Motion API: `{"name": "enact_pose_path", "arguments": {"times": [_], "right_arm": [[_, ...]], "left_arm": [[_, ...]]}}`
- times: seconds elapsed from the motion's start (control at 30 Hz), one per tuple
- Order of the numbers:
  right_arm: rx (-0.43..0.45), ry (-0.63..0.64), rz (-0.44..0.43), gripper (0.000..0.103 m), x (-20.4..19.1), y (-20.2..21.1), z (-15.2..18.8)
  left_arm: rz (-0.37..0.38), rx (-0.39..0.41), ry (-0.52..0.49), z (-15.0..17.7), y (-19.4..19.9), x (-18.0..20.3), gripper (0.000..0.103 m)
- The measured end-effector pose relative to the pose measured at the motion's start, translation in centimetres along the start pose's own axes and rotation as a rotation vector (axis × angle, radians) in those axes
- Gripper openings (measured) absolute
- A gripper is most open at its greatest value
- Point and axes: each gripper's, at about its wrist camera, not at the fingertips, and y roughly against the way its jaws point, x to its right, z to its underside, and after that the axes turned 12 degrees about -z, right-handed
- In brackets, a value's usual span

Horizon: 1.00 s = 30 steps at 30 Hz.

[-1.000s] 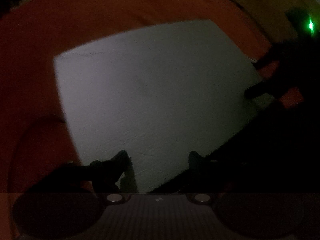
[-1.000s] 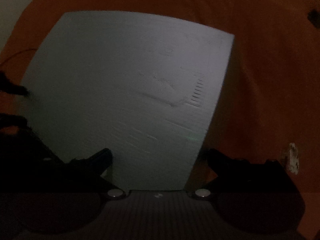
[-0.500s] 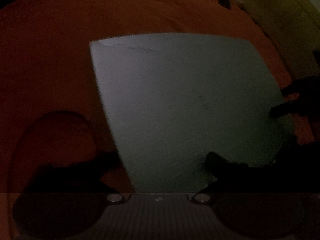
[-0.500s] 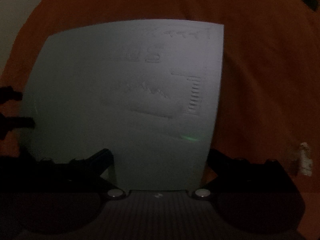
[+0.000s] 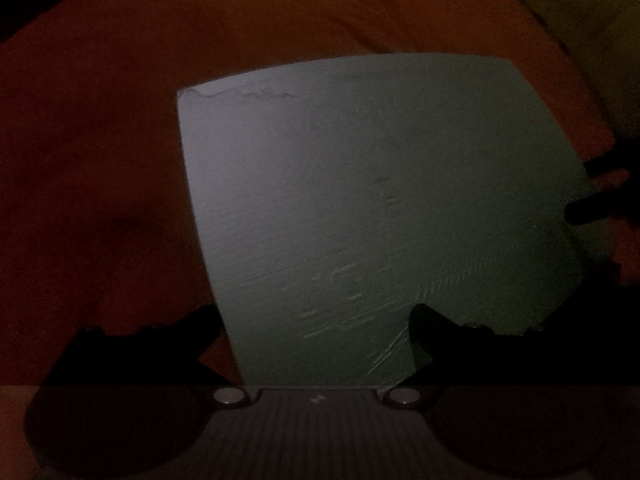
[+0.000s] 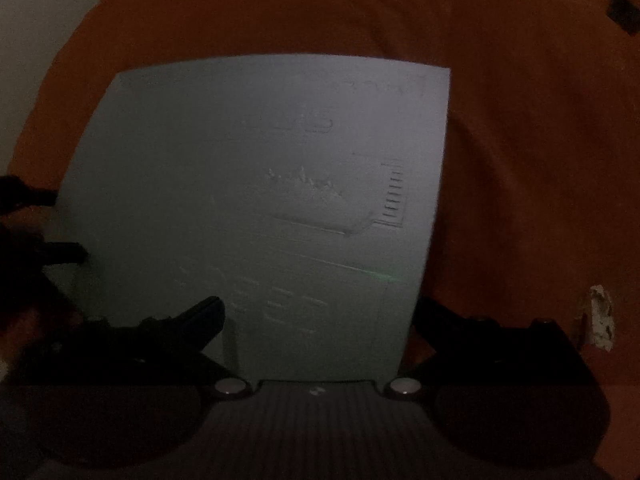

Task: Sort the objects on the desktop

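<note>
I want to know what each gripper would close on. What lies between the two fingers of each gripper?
In both wrist views the near edge of the pale sheet lies between the spread fingers of the left gripper and the right gripper.

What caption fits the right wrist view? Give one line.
Dim view: right hand-held gripper open around a pale sheet on orange cloth, left hand-held gripper at its far edge.

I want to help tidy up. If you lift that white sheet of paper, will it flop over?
Probably. The paper looks very thin, lying flat on the orange cloth, so it should droop if lifted by one edge. It likely weighs almost nothing. Faint creases suggest it crumples easily.
</note>
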Motion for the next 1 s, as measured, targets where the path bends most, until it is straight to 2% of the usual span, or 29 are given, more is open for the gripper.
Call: {"name": "enact_pose_path", "arguments": {"times": [0.1,0.17,0.23,0.4,0.5,0.57,0.6,0.63,0.8,0.87,1.0], "right_arm": [[-0.028,-0.03,-0.025,0.103,0.0,-0.7,1.3],[-0.032,-0.004,-0.005,0.103,-0.5,-1.1,2.0],[-0.032,0.023,0.021,0.103,-1.1,-1.6,2.5],[-0.042,0.027,0.077,0.103,-2.9,-1.8,3.1],[-0.065,0.052,0.091,0.103,-3.3,-2.8,3.0],[-0.054,0.046,0.107,0.103,-3.2,-3.6,3.4],[-0.051,0.028,0.098,0.103,-2.8,-3.8,3.5],[-0.052,0.009,0.084,0.103,-2.4,-4.0,3.7],[-0.045,-0.034,0.046,0.103,-1.8,-4.2,4.2],[-0.041,-0.032,0.051,0.103,-2.1,-4.3,4.5],[-0.039,-0.036,0.074,0.103,-2.9,-4.2,4.2]], "left_arm": [[-0.012,0.004,-0.015,1.0,-0.3,0.4,0.1],[-0.011,0.011,-0.03,1.6,-0.6,0.7,0.1],[-0.019,0.054,-0.054,1.5,-1.3,1.3,0.101],[0.043,0.076,0.036,0.4,-1.9,-0.6,0.1],[0.142,0.043,-0.019,-0.7,-2.0,-0.7,0.081],[0.094,0.067,-0.057,-1.5,-2.7,0.0,0.083],[0.076,0.089,-0.071,-1.7,-3.1,0.0,0.091],[0.059,0.099,-0.079,-1.7,-3.3,-0.1,0.093],[0.031,0.11,-0.047,-2.6,-4.3,-0.2,0.097],[0.019,0.111,-0.052,-3.5,-5.6,1.4,0.099],[0.001,0.111,-0.057,-3.2,-5.3,1.0,0.099]]}}
